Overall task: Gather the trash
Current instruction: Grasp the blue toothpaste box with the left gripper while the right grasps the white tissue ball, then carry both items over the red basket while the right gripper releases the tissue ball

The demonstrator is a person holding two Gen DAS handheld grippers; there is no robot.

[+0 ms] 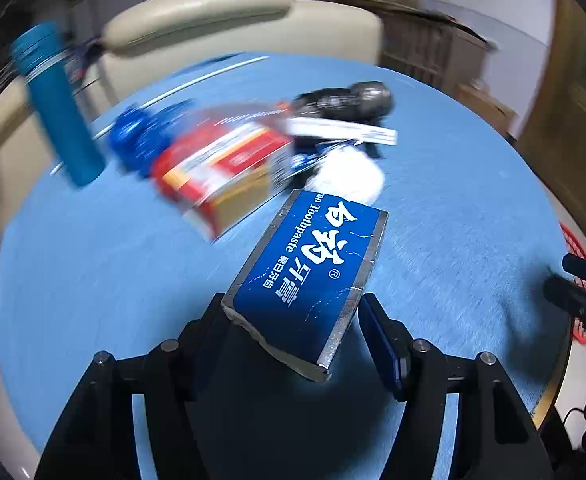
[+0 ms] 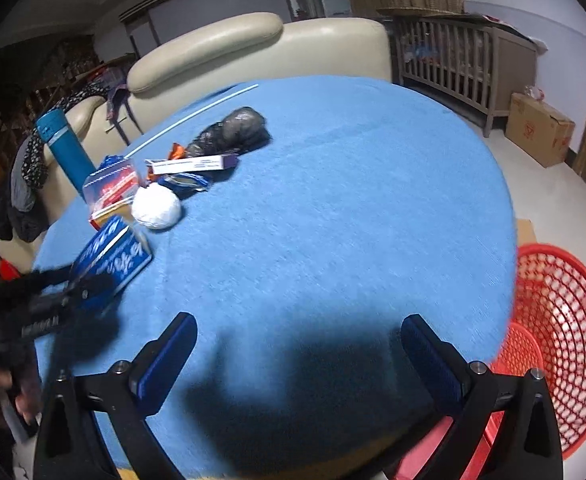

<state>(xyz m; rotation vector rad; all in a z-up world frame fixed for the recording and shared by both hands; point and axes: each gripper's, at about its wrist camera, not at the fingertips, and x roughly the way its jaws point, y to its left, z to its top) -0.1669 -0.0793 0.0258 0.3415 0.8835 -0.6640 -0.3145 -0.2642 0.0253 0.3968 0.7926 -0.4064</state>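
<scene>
- Flask (image 2: 66, 147): blue, upright, far left beyond the left gripper (image 1: 293, 312); its contents cannot be told.
- Red box (image 1: 221, 168): just ahead-left of the left gripper, blurred; its print is unreadable.
- Toothpaste box (image 1: 309, 280): blue with silver edges, between the left gripper's jaws; the left jaw seems to touch it, a small gap shows at the right pad. "Toothpaste" and large white Chinese characters read on its top face. No earlier view, so whether it is gripped cannot be told.
- White wad (image 2: 156, 205): just beyond the toothpaste box.
- Slim white-purple carton (image 2: 191, 165) and dark bag (image 2: 229, 132): farther ahead on the blue table (image 2: 333, 220).
- Right gripper (image 2: 299, 354): jaws wide, nothing between them, over bare cloth.
- Red basket (image 2: 565, 320): mesh, right of the right gripper, below the table edge; no trash visible inside.
</scene>
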